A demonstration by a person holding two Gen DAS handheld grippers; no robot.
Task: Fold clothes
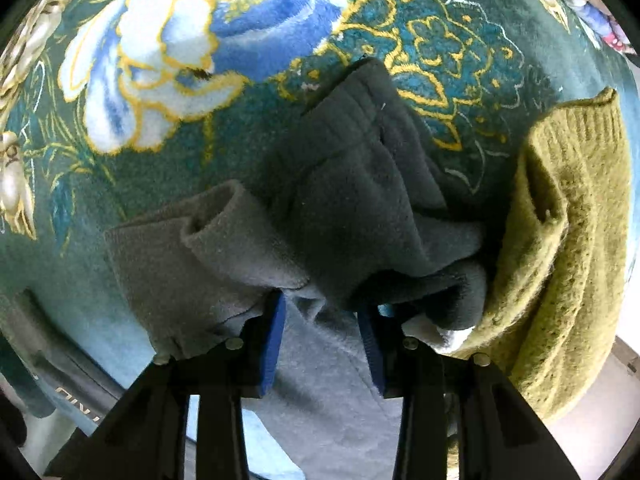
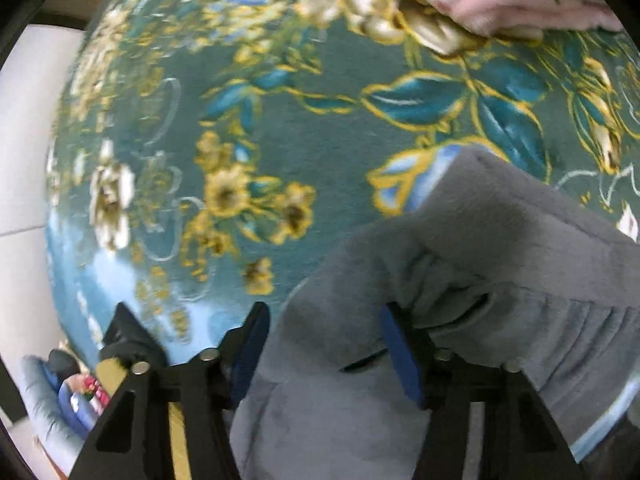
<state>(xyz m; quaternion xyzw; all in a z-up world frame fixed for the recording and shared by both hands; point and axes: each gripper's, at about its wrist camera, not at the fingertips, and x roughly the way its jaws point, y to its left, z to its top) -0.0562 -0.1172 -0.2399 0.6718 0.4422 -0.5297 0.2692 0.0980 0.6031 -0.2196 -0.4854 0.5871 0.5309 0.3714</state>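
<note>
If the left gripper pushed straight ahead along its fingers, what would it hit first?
Most likely the grey fleece garment: it is bunched right at the tips of the left gripper, whose fingers stand apart. The floral blanket lies beyond; depth is unclear.

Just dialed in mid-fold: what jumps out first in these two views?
The floral blanket fills both views, teal with a big blue-and-white bloom at upper left in the left view. On it a grey garment lies bunched at the left hand-held gripper, with an olive sweater touching its right side. The right hand-held gripper is open around grey cloth.
</note>
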